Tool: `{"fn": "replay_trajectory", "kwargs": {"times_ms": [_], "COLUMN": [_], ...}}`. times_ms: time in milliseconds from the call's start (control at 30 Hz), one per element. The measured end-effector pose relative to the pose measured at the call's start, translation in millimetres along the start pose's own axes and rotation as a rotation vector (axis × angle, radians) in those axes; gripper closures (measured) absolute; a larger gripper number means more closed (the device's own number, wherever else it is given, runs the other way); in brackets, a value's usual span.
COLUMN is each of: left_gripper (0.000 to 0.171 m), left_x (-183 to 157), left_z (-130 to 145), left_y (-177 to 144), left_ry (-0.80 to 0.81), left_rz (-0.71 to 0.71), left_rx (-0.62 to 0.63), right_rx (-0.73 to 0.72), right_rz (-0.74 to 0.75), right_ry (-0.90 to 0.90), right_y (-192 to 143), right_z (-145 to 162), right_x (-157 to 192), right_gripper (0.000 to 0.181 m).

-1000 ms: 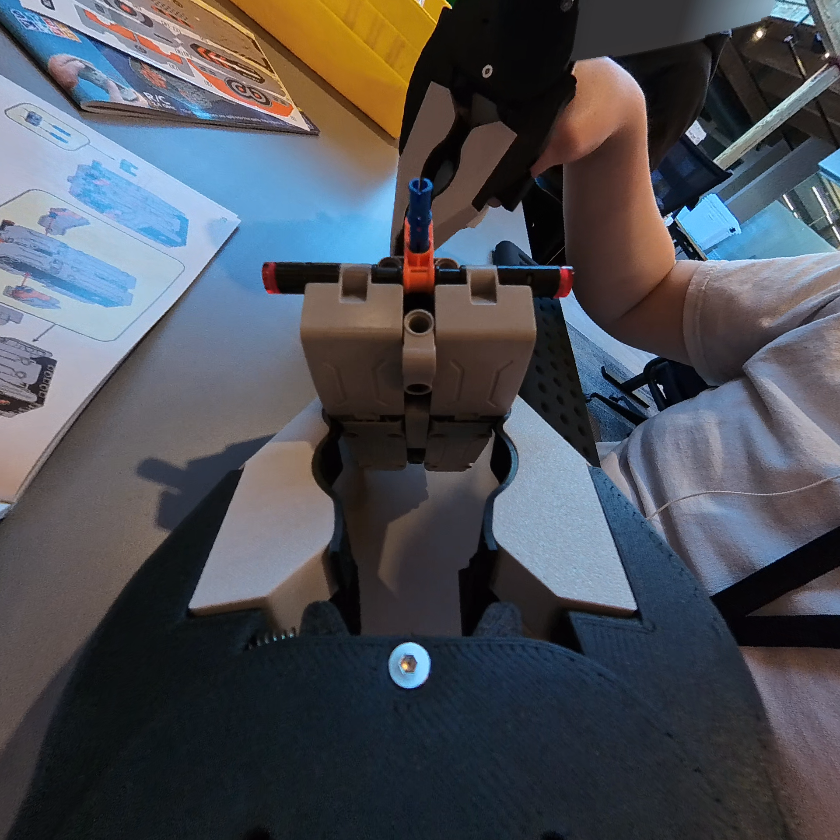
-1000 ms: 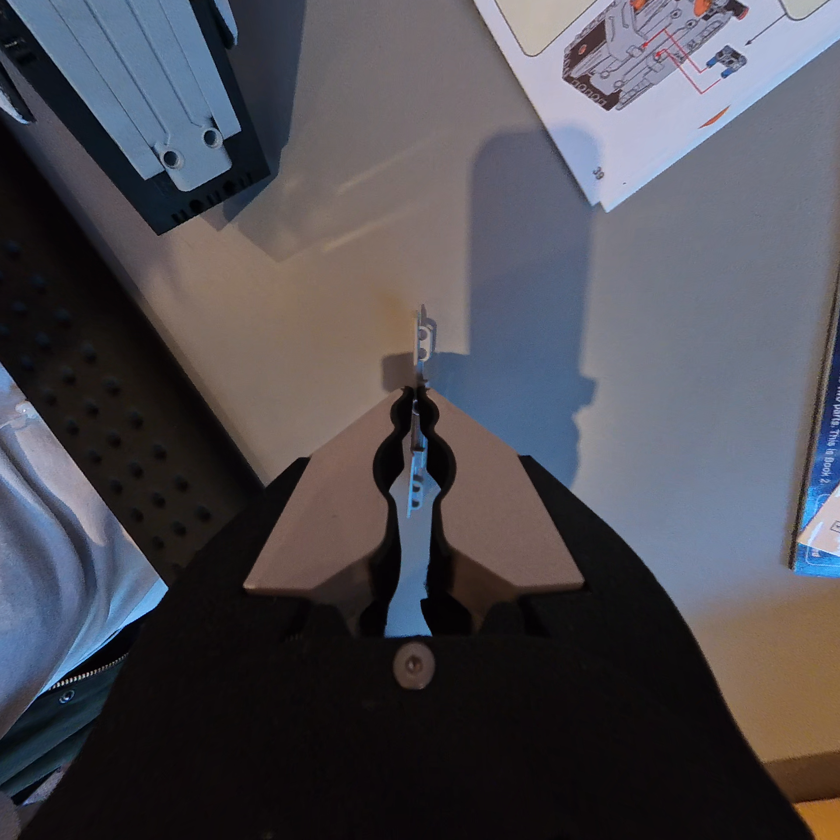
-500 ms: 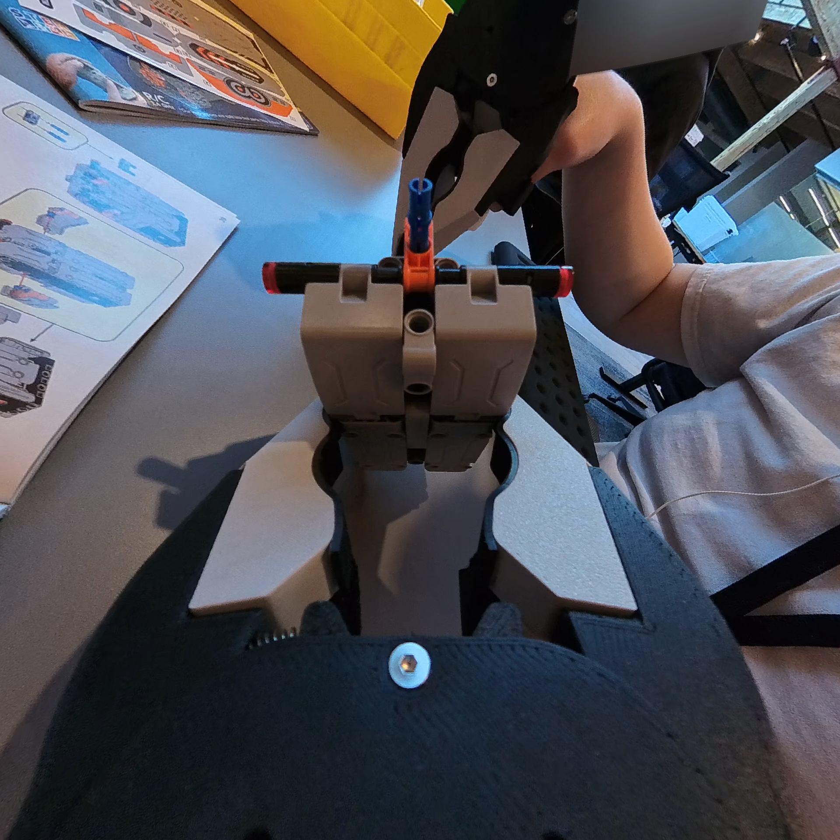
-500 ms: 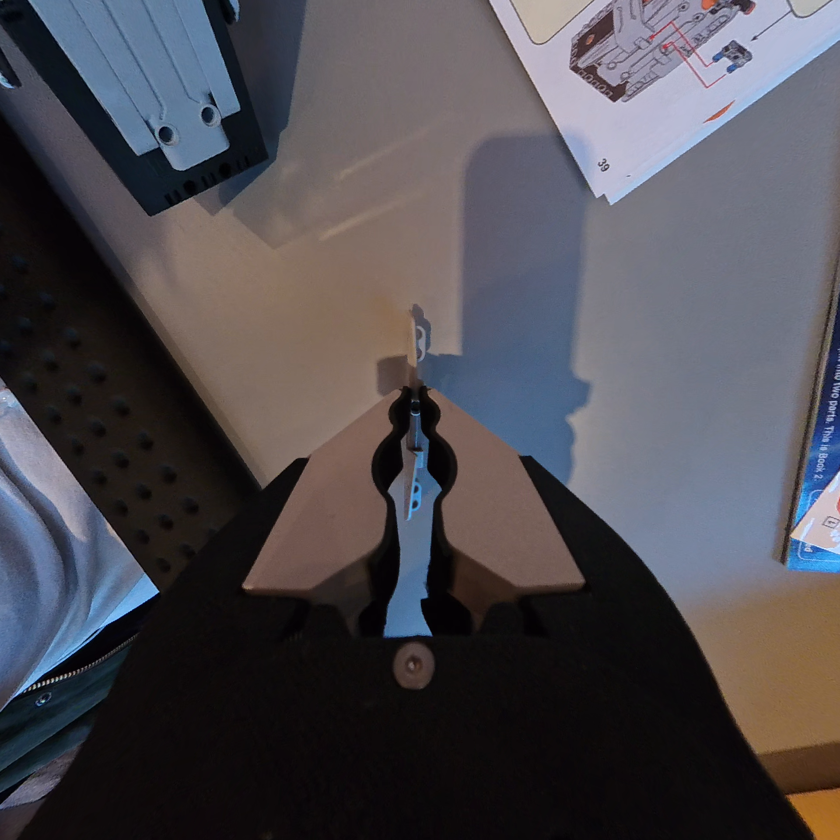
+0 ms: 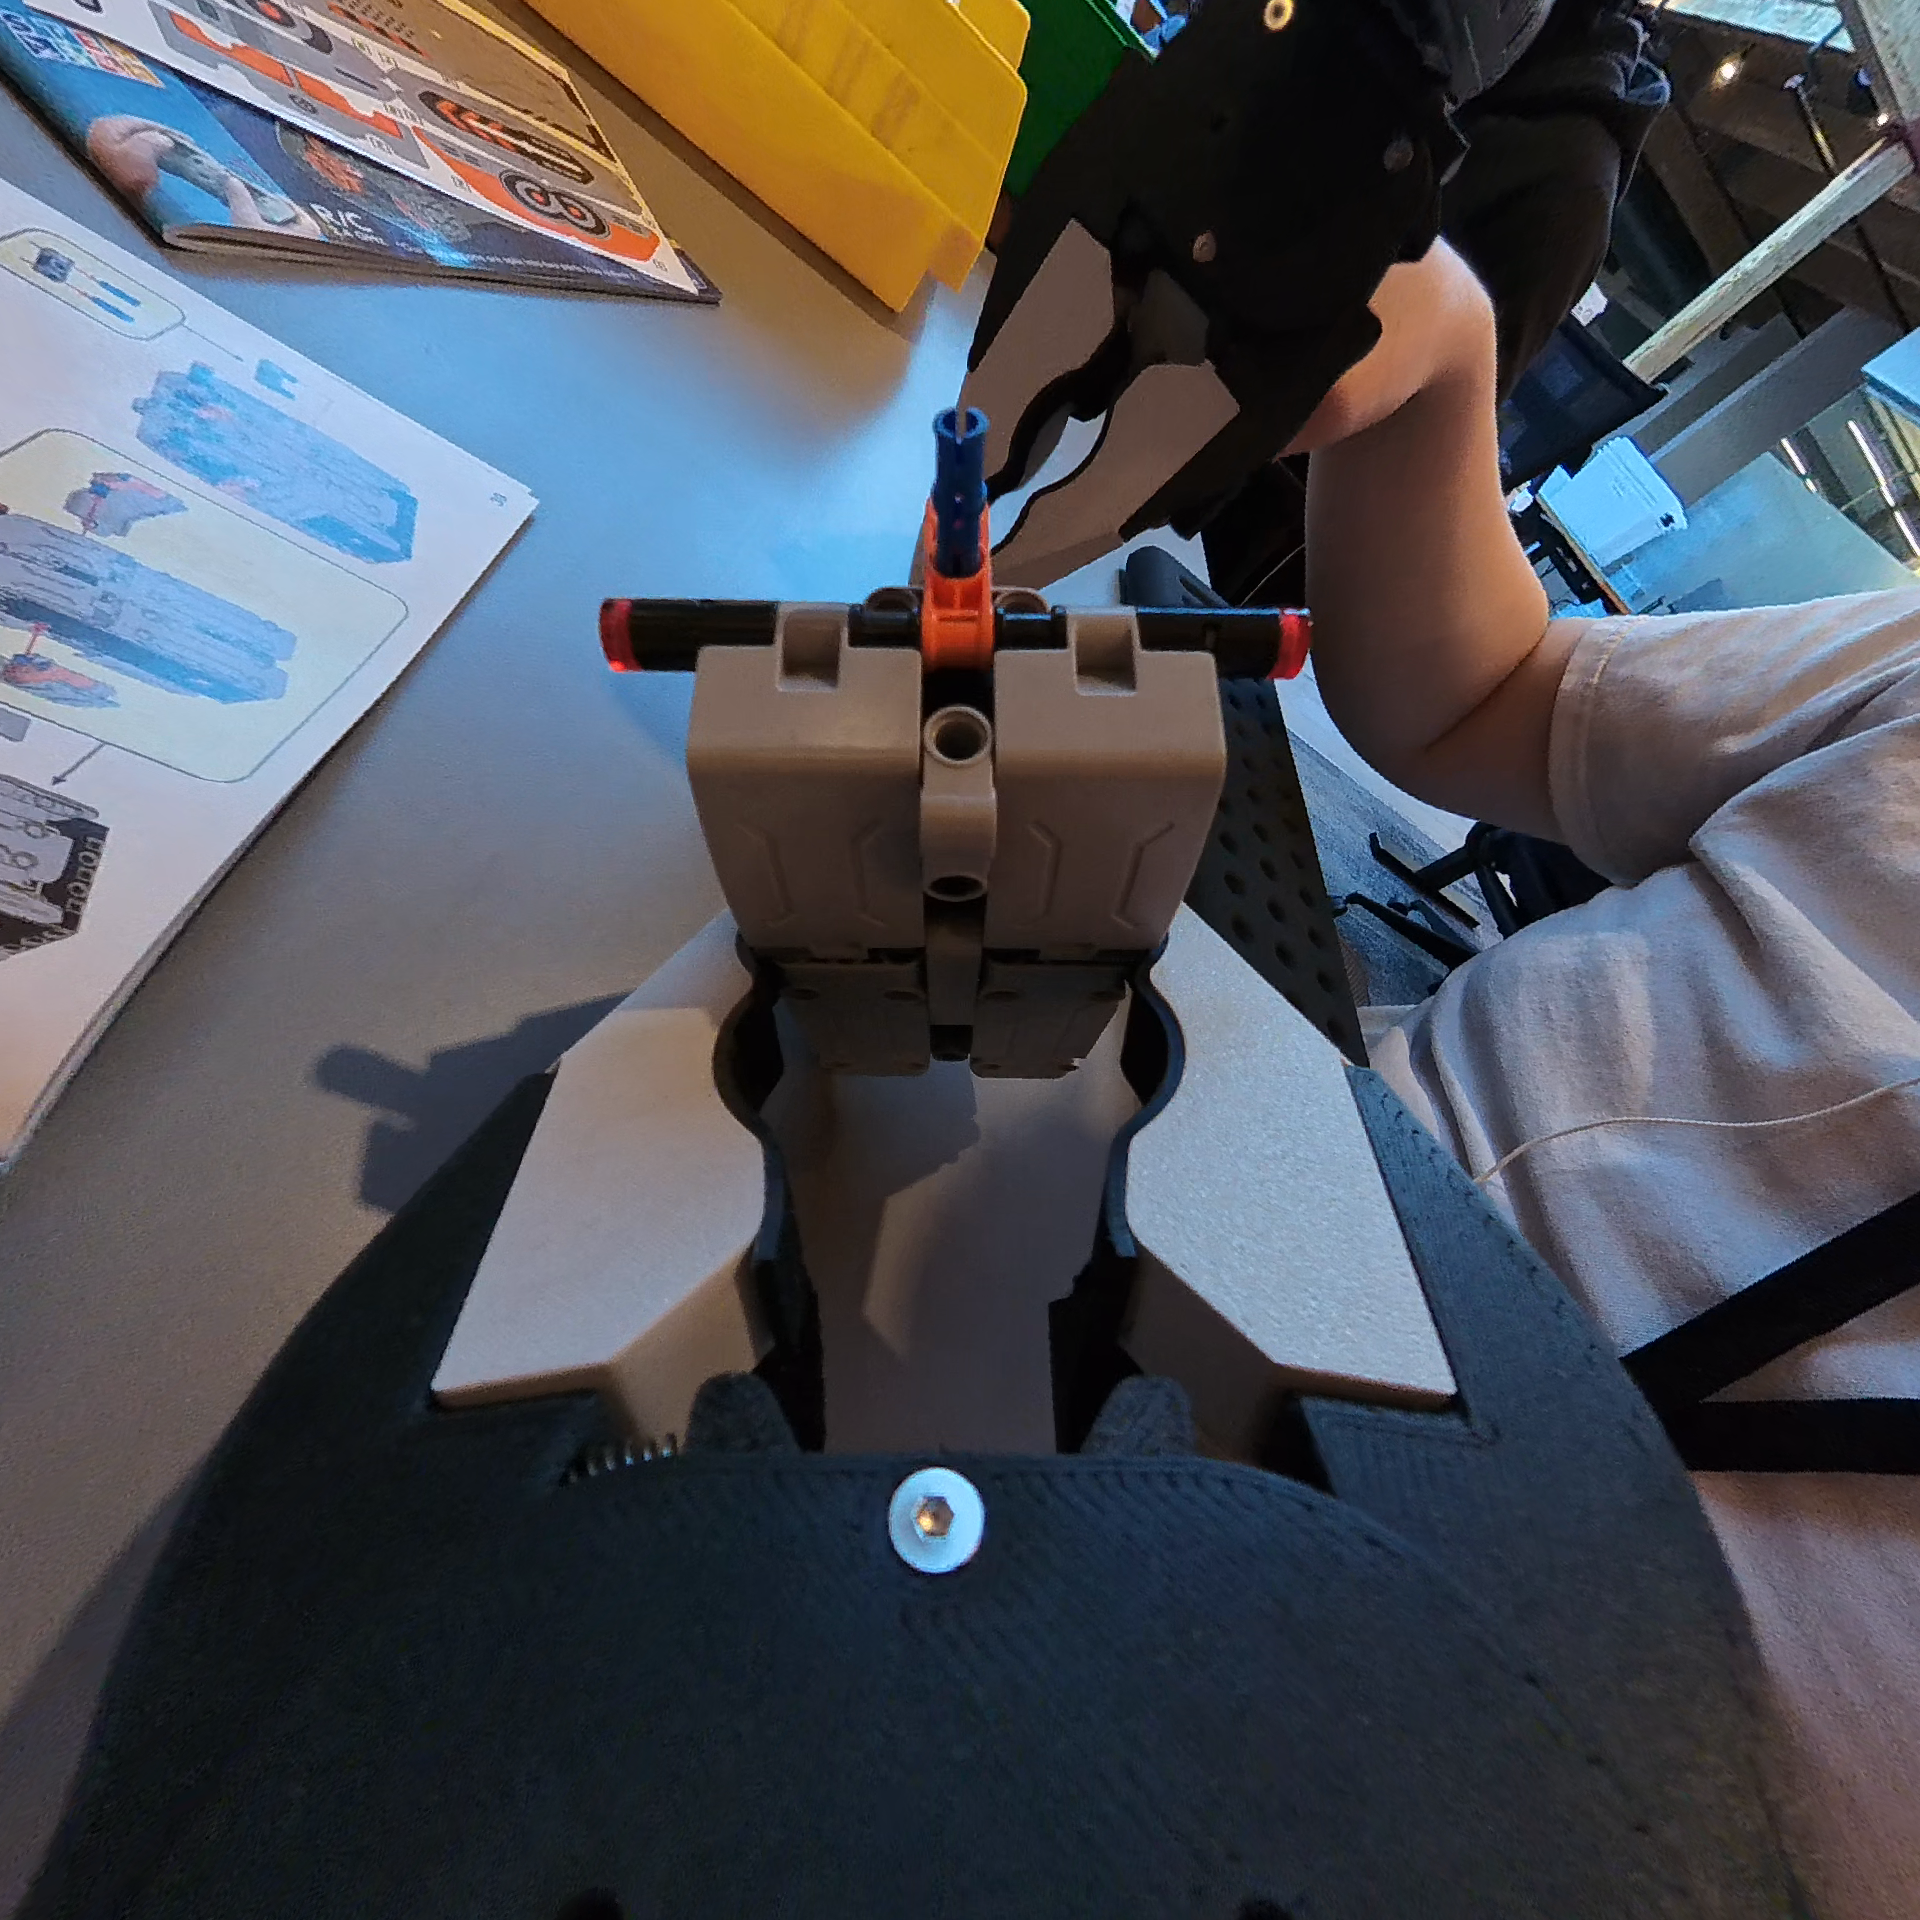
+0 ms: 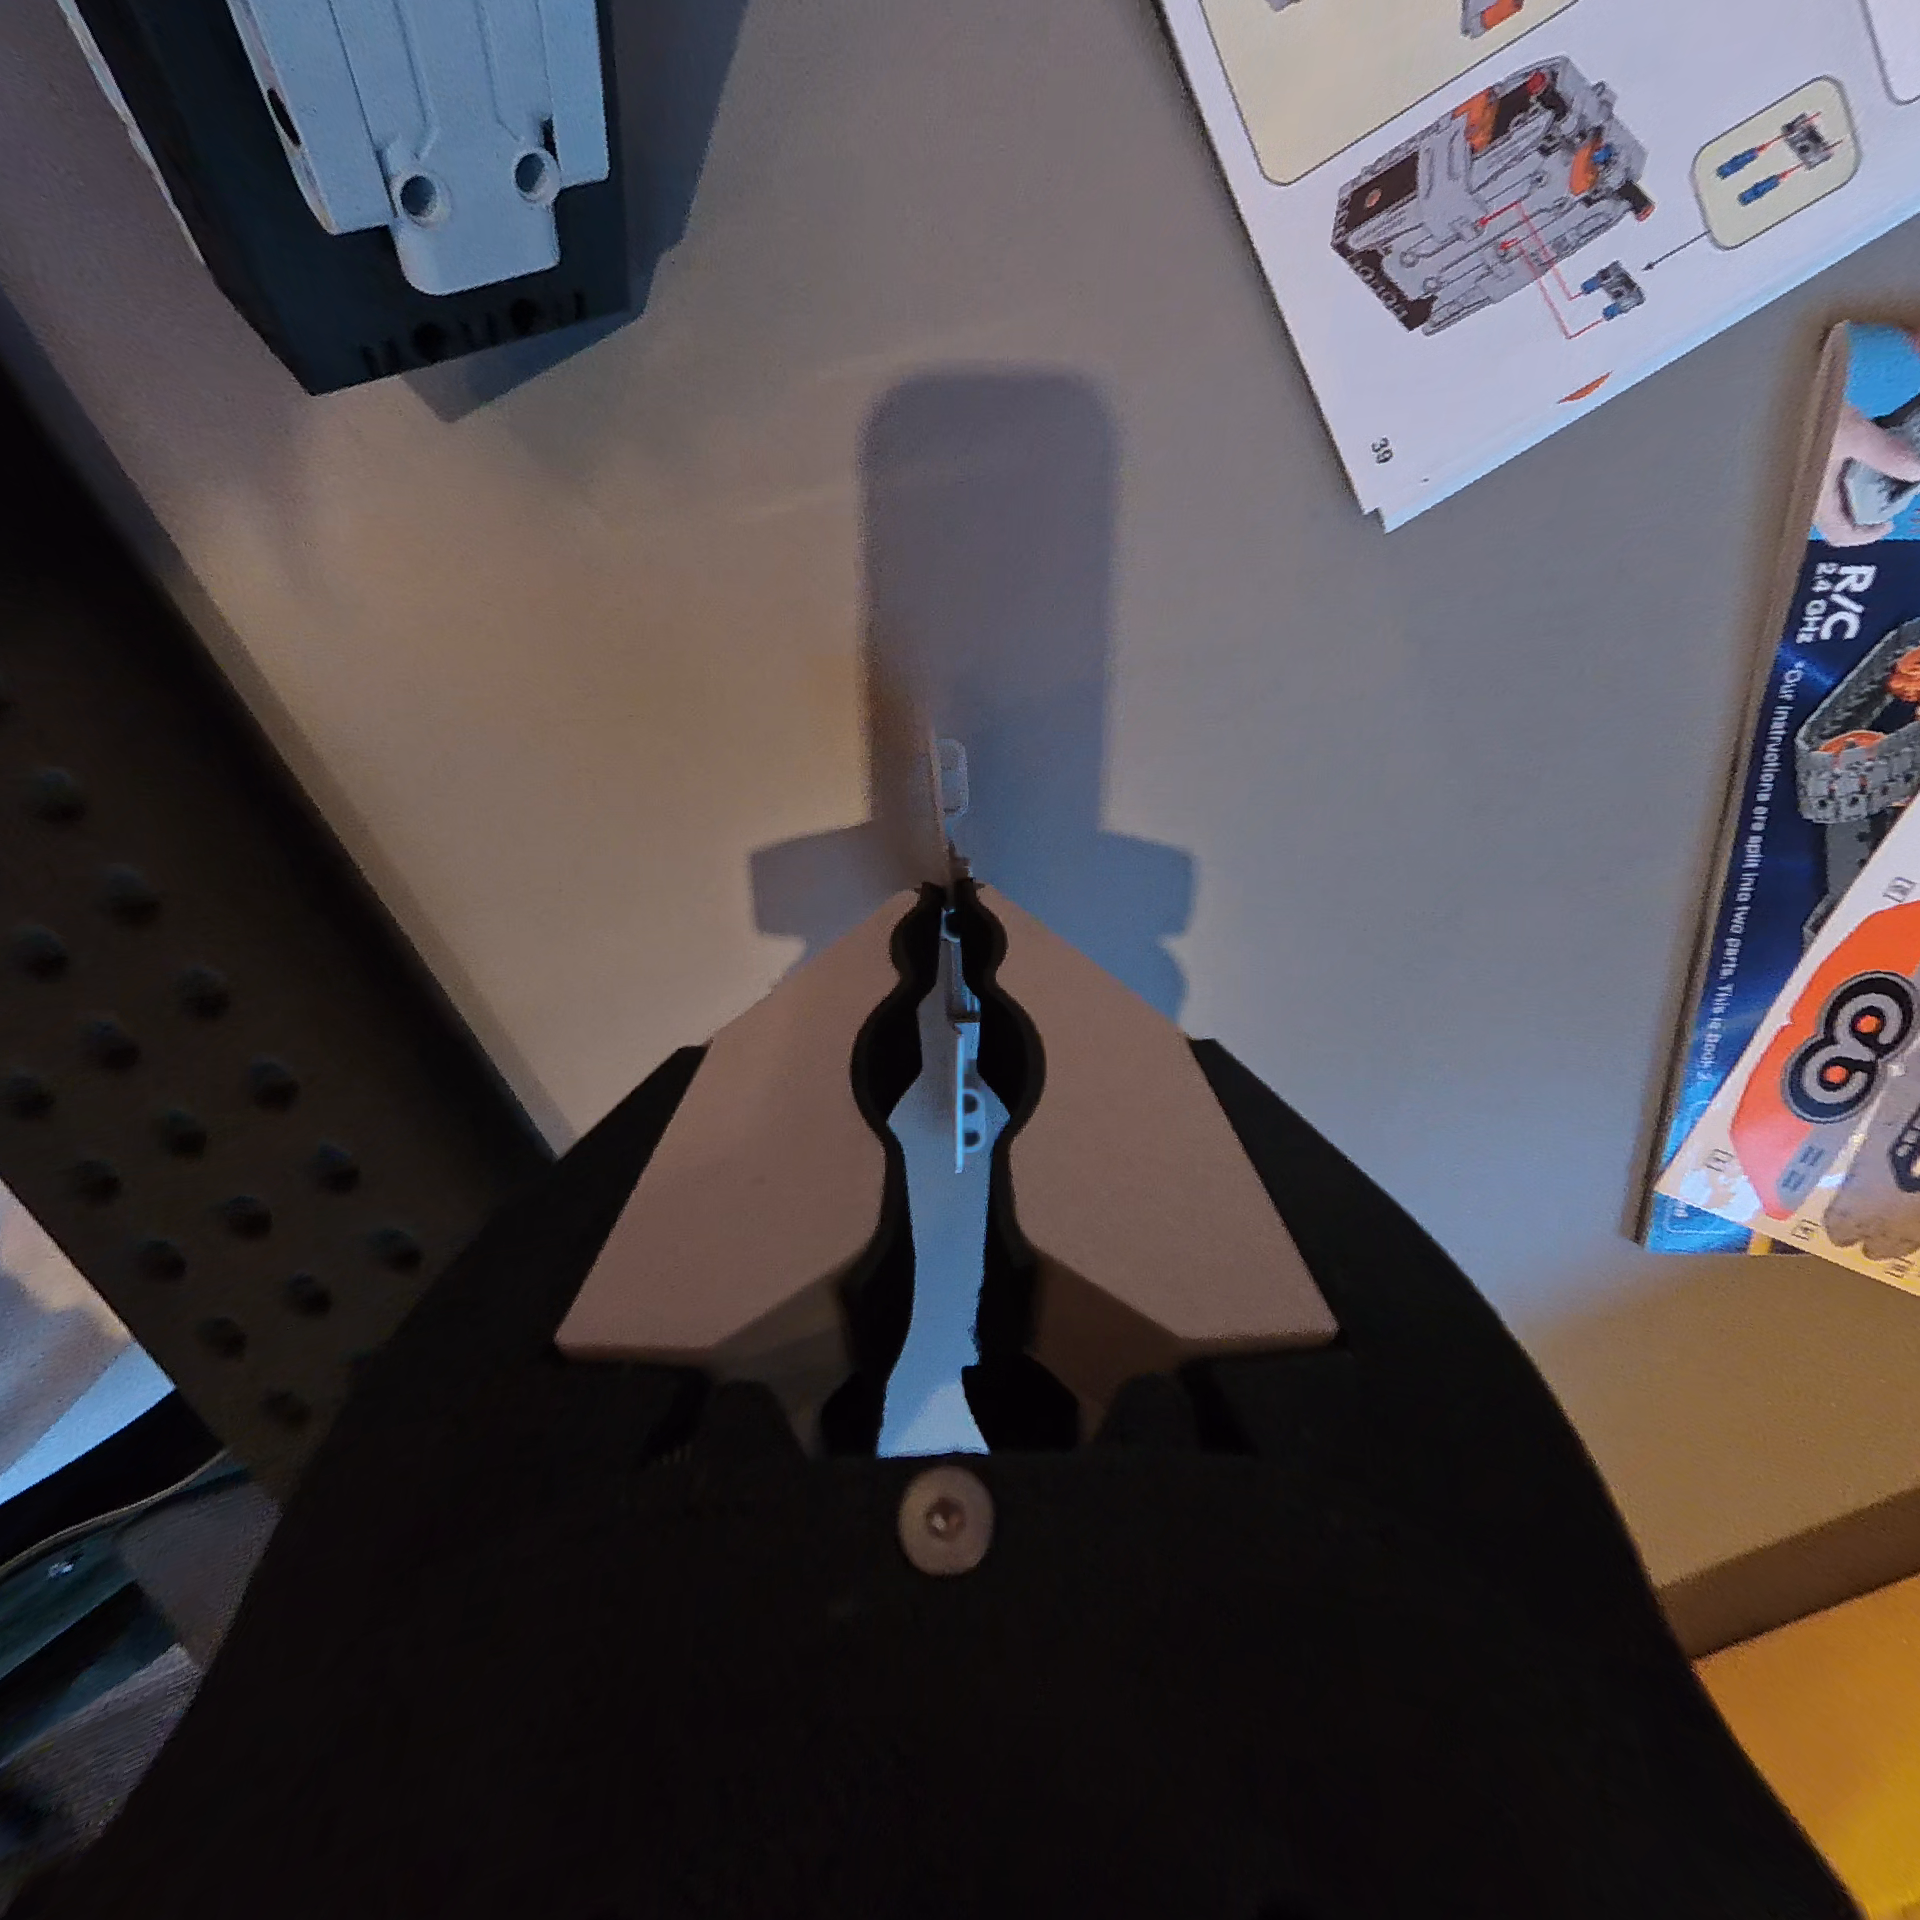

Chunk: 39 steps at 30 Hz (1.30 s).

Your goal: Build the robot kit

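Where the left gripper is seen along its own fingers, it is clamped on the lower end of a grey brick-built assembly, one pad against each side. That assembly stands upright between the fingers. A black cross axle with red tips runs across its top, and an orange connector at the centre carries a blue pin pointing upward.

Just behind the blue pin hangs the right gripper, held by a person's bare forearm. In its own view the right gripper has its fingers pressed nearly together, pinching a thin light-grey piece edge-on; the piece projects a little past the fingertips above the grey table.

On the table to the left of the assembly lies an open instruction booklet, with a second printed booklet beyond it and a yellow bin farther back. A black perforated panel sits to the right of the assembly. In the right wrist view a black block with a light-grey panel on top lies at upper left, well apart from the gripper.
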<state>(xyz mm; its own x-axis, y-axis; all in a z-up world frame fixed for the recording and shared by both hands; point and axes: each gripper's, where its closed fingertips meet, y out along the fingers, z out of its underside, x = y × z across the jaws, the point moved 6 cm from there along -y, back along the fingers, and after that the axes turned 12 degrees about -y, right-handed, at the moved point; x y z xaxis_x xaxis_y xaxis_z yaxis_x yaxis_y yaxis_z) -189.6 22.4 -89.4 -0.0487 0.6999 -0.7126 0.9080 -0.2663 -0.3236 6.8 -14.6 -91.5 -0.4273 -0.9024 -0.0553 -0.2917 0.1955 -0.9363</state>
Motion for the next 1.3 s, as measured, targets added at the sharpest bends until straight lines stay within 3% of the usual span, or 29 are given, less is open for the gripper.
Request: {"fn": "replay_trajectory", "kwargs": {"times_ms": [567, 767, 900, 1000, 1300], "left_gripper": [0.107, 0.107, 0.107, 0.107, 0.107], "left_x": [0, 0, 0, -1, -2], "left_z": [0, 0, 0, 1, 2], "left_y": [1, 1, 1, 2, 3], "left_ry": [-0.001, -0.001, -0.004, -0.006, -0.005], "left_rz": [0.003, 0.003, 0.006, 0.014, 0.018], "left_rx": [0.000, 0.000, 0.000, 0.005, 0.014], "right_rx": [0.007, 0.050, 0.029, -0.016, -0.051], "right_rz": [0.048, 0.062, 0.056, 0.024, -0.206], "right_ry": [-0.024, -0.082, -0.090, -0.201, -0.337], "right_y": [2, 8, 2, -3, 12], "right_z": [5, 9, 12, 18, 23], "right_x": [0, 8, 6, -1, -11], "right_gripper": [0.173, 0.179, 0.168, 0.158, 0.158]}}
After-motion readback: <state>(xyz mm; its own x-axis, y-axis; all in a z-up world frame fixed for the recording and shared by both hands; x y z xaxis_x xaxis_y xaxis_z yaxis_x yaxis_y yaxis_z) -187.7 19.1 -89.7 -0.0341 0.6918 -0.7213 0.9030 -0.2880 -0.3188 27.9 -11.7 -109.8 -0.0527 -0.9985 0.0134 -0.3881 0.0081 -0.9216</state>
